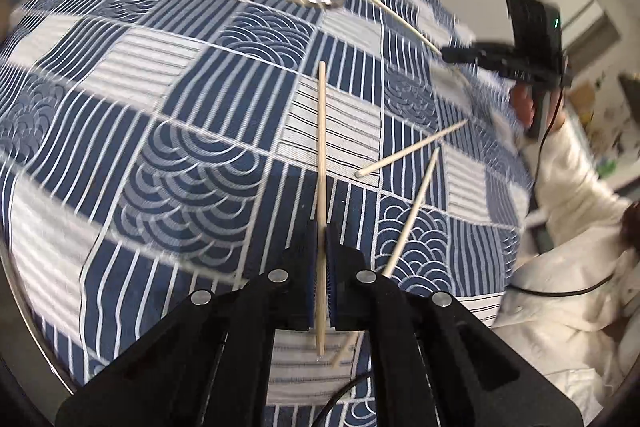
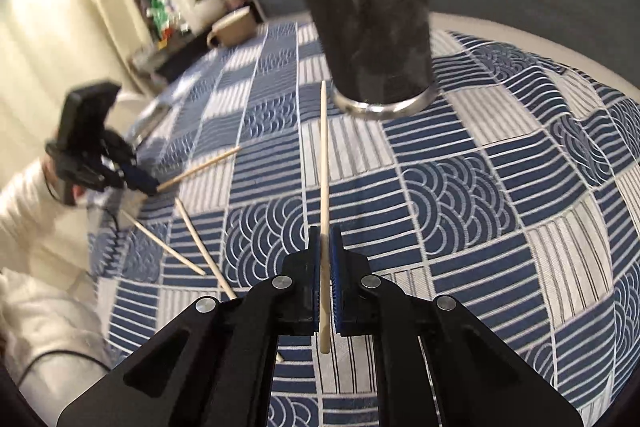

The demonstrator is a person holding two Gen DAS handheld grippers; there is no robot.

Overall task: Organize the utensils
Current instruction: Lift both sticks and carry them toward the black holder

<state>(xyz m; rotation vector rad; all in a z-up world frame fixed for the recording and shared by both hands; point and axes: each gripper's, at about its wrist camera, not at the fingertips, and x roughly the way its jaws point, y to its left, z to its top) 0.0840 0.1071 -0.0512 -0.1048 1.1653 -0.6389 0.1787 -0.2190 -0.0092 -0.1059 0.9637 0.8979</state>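
Each gripper, left (image 1: 322, 227) and right (image 2: 326, 239), was clamped on a chopstick (image 2: 325, 163) above the desk (image 2: 480, 187); thin sticks could pivot and miss the cup (image 2: 368, 19).

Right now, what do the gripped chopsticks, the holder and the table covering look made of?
Chopsticks: pale, matte, likely bamboo or wood. Holder: dark, dull ribbed wall, material unclear, with a shiny metal-looking base ring. Tablecloth: woven fabric, blue-and-white print.
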